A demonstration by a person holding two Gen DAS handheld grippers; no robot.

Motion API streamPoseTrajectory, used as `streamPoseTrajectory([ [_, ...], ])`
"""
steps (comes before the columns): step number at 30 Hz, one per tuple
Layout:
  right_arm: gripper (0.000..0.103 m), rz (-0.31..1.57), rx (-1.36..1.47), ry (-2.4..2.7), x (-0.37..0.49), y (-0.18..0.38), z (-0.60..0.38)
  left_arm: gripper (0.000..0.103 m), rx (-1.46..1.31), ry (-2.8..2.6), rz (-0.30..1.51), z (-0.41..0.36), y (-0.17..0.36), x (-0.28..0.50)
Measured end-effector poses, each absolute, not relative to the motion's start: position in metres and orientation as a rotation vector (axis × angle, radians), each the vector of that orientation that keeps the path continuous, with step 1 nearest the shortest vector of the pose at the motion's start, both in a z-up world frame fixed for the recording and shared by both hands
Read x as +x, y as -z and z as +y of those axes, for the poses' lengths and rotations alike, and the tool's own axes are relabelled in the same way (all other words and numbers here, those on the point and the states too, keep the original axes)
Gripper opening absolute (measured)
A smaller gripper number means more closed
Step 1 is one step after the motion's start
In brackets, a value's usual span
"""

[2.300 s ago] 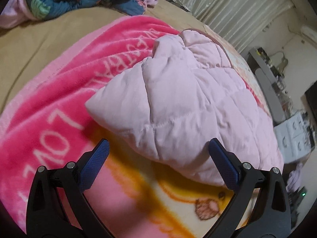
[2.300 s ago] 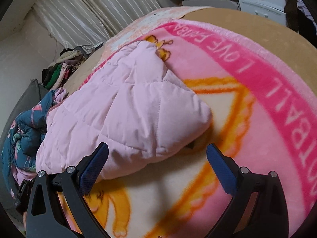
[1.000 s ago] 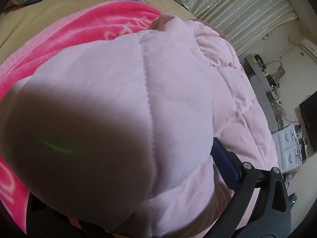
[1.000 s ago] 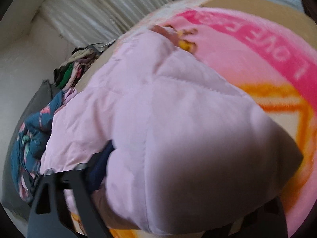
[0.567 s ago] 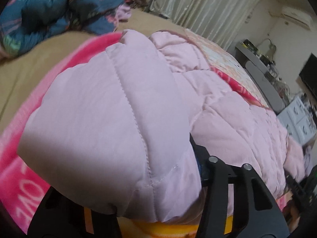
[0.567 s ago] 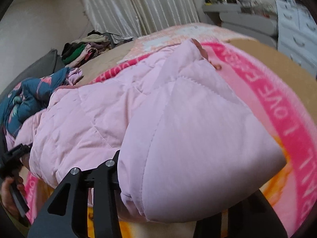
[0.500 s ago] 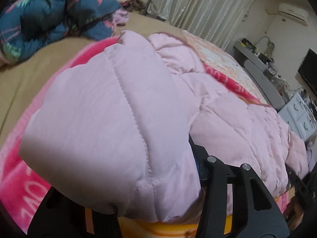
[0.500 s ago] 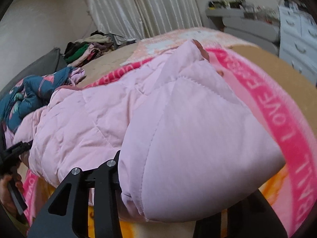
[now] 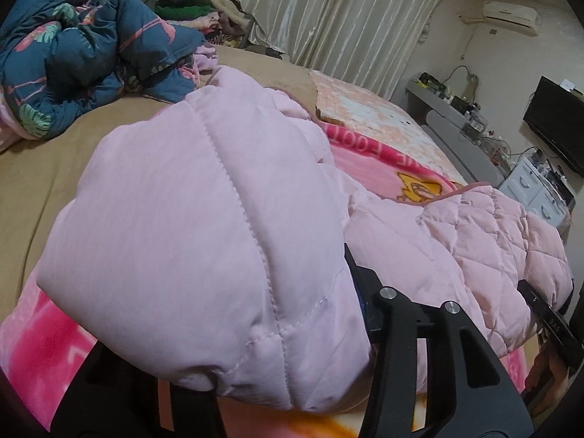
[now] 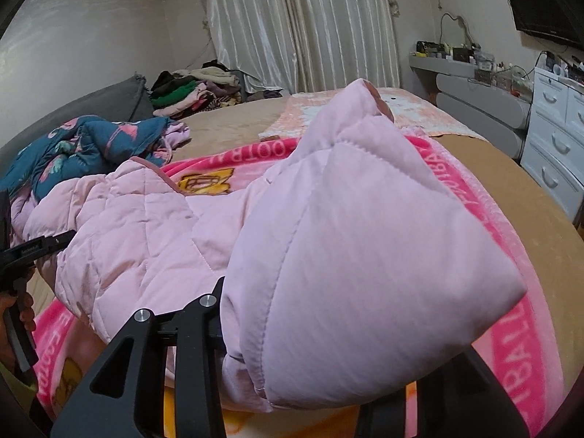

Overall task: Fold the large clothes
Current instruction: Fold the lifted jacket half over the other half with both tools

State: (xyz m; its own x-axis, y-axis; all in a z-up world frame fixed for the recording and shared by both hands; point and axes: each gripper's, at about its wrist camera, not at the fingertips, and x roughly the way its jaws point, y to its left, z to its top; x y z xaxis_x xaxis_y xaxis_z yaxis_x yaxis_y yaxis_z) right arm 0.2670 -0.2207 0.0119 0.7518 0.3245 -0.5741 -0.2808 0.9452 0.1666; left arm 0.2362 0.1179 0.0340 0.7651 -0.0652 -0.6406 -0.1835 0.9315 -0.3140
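Across the bed (image 9: 54, 168) both my tools clamp puffy pink jacket (image 9: 204, 241) corners, whose slick padding could slip out mid-fold.

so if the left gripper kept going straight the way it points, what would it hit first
Most likely the pink jacket itself. The left gripper is clamped on one corner of it, and the padded fabric fills the view ahead. Beyond lies the pink blanket, though depth is unclear.

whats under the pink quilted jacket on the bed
A bright pink blanket with lettering and a cartoon print lies under the pink quilted jacket. What is beneath the jacket's middle is covered.
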Motion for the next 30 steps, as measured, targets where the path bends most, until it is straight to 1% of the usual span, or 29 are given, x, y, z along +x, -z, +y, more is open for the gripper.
streamPoseTrajectory([
  [14, 0.037, 0.641, 0.050, -0.341, 0.208, -0.021, -0.224, 0.039, -0.374, -0.055, 0.710, 0.119, -0.034, 0.183],
  [24, 0.037, 0.654, 0.056, -0.335, 0.186, -0.013, -0.230, 0.039, -0.365, -0.051, 0.720, 0.121, -0.028, 0.160],
  [30, 0.037, 0.677, 0.079, -0.321, 0.173, 0.004, -0.235, 0.041, -0.354, -0.057, 0.752, 0.127, -0.015, 0.149],
])
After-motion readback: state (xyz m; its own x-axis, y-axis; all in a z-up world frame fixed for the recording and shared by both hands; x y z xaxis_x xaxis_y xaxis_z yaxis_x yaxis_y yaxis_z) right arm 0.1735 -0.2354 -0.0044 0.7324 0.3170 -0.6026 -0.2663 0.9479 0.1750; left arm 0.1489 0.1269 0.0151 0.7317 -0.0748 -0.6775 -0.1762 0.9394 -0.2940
